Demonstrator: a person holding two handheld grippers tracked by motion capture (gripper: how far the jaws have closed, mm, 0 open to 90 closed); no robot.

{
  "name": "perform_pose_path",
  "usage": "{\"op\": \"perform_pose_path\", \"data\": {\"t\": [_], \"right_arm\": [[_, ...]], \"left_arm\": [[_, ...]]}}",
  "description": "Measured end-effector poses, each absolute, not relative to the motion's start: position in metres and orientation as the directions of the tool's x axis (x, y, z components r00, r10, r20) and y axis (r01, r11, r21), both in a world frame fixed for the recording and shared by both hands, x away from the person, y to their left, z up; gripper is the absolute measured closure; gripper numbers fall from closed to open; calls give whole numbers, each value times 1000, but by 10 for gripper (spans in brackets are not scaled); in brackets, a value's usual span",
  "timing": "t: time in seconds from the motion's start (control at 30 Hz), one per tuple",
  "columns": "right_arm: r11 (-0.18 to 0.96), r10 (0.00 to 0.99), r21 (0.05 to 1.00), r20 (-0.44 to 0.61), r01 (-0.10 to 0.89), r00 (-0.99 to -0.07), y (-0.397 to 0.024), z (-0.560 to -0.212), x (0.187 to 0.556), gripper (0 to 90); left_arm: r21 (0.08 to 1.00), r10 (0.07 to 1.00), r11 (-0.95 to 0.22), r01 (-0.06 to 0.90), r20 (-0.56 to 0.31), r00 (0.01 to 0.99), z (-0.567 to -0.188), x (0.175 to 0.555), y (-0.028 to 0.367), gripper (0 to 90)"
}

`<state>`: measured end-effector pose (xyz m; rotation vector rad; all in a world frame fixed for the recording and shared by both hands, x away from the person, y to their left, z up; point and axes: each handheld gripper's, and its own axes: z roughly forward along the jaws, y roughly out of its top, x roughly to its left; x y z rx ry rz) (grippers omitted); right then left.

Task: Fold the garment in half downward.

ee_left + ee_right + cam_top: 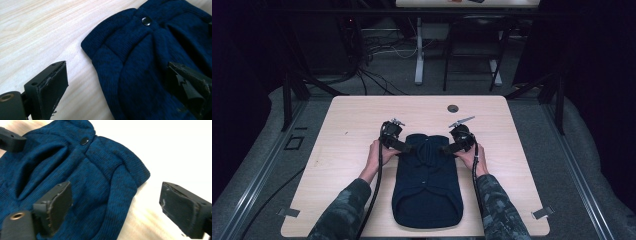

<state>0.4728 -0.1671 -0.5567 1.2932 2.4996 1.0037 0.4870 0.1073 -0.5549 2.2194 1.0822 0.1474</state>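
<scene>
A dark blue knitted garment point(427, 185) with snap buttons lies flat on the light wooden table point(357, 115), its far end between my two grippers. My left gripper point(408, 148) stands open at the garment's far left corner; in the left gripper view one jaw is over bare wood and the other over the knit point(140, 75), with the corner's edge between them. At the far right corner my right gripper point(444, 149) is open too, astride the edge of the cloth point(100, 170). A dark snap point(84, 141) sits near the collar. Neither pair of pads presses the fabric.
A small round grommet hole point(453, 108) sits in the table near its far edge. Metal clips point(288, 212) mark the near corners. Beyond the table stand dark frame legs, cables and another desk's leg point(419, 55).
</scene>
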Motion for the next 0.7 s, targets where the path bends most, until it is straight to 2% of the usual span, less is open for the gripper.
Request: {"op": "perform_pose_path", "data": {"t": [0.23,0.7], "right_arm": [[407,775,602,171,687,-609,-163,-561,486,160],[432,779,585,142,687,-611,-153,-566,490,372]], "left_arm": [[575,741,-456,679,-177,648,-561,499,98,103],[562,729,-495,663,-145,668,-564,501,92,344]]}}
